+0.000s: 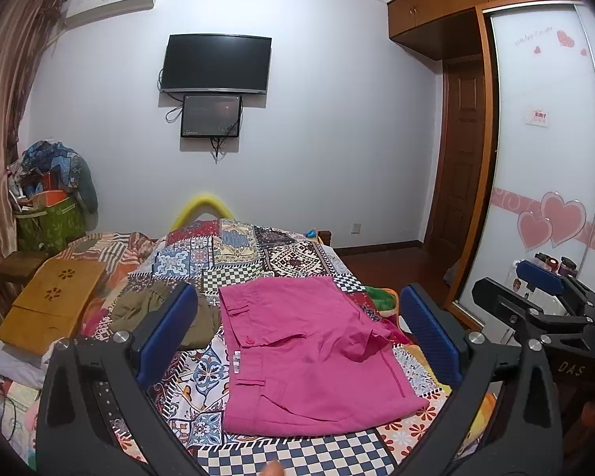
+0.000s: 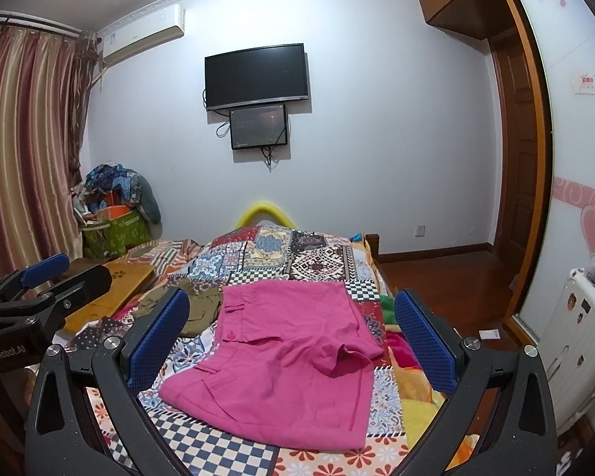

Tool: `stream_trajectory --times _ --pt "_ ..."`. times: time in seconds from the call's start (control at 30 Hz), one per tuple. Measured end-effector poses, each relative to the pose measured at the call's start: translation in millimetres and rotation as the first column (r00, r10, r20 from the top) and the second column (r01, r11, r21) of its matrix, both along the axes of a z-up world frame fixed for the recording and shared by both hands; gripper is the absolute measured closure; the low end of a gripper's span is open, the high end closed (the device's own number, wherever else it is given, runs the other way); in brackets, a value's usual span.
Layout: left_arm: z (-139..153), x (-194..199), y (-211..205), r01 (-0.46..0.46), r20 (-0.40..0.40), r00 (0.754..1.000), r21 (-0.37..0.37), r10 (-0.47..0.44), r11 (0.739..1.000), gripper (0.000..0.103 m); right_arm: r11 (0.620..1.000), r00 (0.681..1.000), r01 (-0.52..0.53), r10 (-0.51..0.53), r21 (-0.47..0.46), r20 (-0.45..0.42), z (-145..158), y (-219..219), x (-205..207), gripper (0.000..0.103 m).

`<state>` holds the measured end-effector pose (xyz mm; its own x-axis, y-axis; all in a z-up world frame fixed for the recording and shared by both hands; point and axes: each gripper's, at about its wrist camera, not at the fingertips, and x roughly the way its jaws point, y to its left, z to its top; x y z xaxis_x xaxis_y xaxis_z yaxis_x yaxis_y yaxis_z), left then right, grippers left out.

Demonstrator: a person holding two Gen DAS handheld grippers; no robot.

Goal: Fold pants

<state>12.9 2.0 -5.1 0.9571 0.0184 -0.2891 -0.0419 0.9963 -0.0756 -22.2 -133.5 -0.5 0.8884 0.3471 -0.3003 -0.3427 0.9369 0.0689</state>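
- Pink shorts [image 1: 297, 353] [image 2: 281, 361] lying on a patchwork bedspread [image 1: 281, 250] [image 2: 297, 254], near the close end of the bed.
- Waistband with button toward the left, leg ends toward the right.
- One leg end bunched up and curled over on the right side, not flat.
- Left gripper [image 1: 299, 333] up above the bed, jaws spread wide, nothing between them, blue pads [image 1: 166, 337] on each side of the shorts in its view.
- Right gripper [image 2: 291, 341] also above the bed, jaws spread wide, holding nothing, not touching the shorts.
- Right gripper showing at the right edge of the left wrist view, left gripper showing at the left edge of the right wrist view, well apart from each other.
- Olive green cloth [image 1: 158, 309] [image 2: 194, 309] crumpled just beside the shorts on the left.
- Wooden lap tray [image 1: 51, 305] [image 2: 111, 289] farther left on the bed.
- Black TV [image 1: 216, 63] [image 2: 256, 76] on the far wall, smaller screen [image 1: 211, 116] [image 2: 258, 127] right under it.
- Striped curtain [image 1: 8, 99] [image 2: 23, 139] on the left, wardrobe door with pink hearts [image 1: 551, 214] on the right.
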Motion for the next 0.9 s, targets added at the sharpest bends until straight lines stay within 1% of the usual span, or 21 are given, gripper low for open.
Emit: stream_trajectory --times 0.07,0.13,0.2,0.27,0.3,0.33,0.4,0.43,0.5,0.53,0.6,0.63,0.67,0.7,0.73,0.8,0.9 --pt "-6.5 5.7 2.6 -0.009 -0.015 1.0 0.004 0.009 1.0 0.0 1.0 1.0 0.007 -0.007 -0.011 -0.013 -5.9 -2.3 4.6 0.0" --pt "-16.3 15.1 6.4 -0.006 -0.046 0.999 0.0 0.006 1.0 0.0 0.999 0.999 0.017 -0.018 -0.03 -0.044 -18.4 -6.0 13.9 0.0" --pt "-28.8 27.2 13.4 -0.002 -0.092 0.996 -0.015 0.001 1.0 0.0 0.998 0.996 0.025 -0.029 -0.051 -0.083 -33.1 -11.6 24.3 0.0" --pt "-42.1 40.5 21.0 -0.02 -0.133 0.991 -0.02 0.017 1.0 0.0 0.997 0.992 0.028 -0.036 -0.07 -0.119 -44.6 -14.5 32.8 0.0" --pt "-47.7 46.4 24.1 -0.027 -0.151 0.988 -0.018 0.024 0.999 0.002 0.996 0.988 0.026 -0.039 -0.086 -0.152 -54.7 -17.8 39.9 0.0" --pt "-54.9 54.6 28.0 -0.035 -0.174 0.984 -0.008 0.033 0.999 0.01 0.995 0.985 0.025 -0.041 -0.094 -0.17 -59.5 -19.3 43.8 0.001" --pt "-66.8 68.5 32.4 -0.043 -0.215 0.976 0.016 0.046 0.999 0.015 0.994 0.975 0.018 -0.042 -0.111 -0.217 -70.2 -24.4 53.0 0.001" --pt "-74.2 77.1 35.6 -0.046 -0.237 0.97 0.03 0.052 0.999 0.016 0.993 0.971 0.016 -0.043 -0.116 -0.236 -75.2 -26.8 57.8 0.003" --pt "-86.2 88.2 39.5 -0.051 -0.261 0.963 0.046 0.062 0.998 0.018 0.993 0.959 -0.005 -0.029 -0.119 -0.281 -83.0 -30.2 68.5 0.016" --pt "-93.6 96.3 42.4 -0.05 -0.278 0.958 0.056 0.063 0.997 0.022 0.993 0.95 -0.017 -0.019 -0.115 -0.31 -88.7 -32.6 75.5 0.019" --pt "-103.8 108.7 46.7 -0.044 -0.302 0.951 0.073 0.064 0.996 0.028 0.994 0.934 -0.038 0.0 -0.1 -0.357 -97.8 -36.1 89.1 0.029" --pt "-110.4 116.9 50.0 -0.044 -0.317 0.946 0.081 0.068 0.996 0.031 0.995 0.927 -0.046 0.009 -0.092 -0.375 -101.4 -37.5 93.9 0.031" --pt "-115.4 121.0 52.1 -0.045 -0.327 0.942 0.084 0.07 0.996 0.032 0.995 0.918 -0.056 0.019 -0.082 -0.395 -105.5 -38.9 99.4 0.035" --pt "-121.1 128.5 56.2 -0.044 -0.341 0.937 0.083 0.07 0.996 0.036 0.995 0.914 -0.064 0.027 -0.076 -0.405 -109.0 -39.7 104.9 0.039" --pt "-125.1 134.7 59.2 -0.042 -0.355 0.932 0.083 0.069 0.996 0.04 0.995 0.907 -0.073 0.038 -0.07 -0.419 -112.6 -40.1 110.5 0.041" --pt "-136.6 150.3 68.1 -0.04 -0.385 0.92 0.08 0.068 0.996 0.046 0.994 0.895 -0.092 0.056 -0.06 -0.442 -120.9 -42.2 124.3 0.049" --pt "-151.3 171.8 80.6 -0.04 -0.424 0.903 0.075 0.068 0.996 0.055 0.991 0.878 -0.123 0.085 -0.051 -0.471 -130.9 -41.4 139.1 0.058"
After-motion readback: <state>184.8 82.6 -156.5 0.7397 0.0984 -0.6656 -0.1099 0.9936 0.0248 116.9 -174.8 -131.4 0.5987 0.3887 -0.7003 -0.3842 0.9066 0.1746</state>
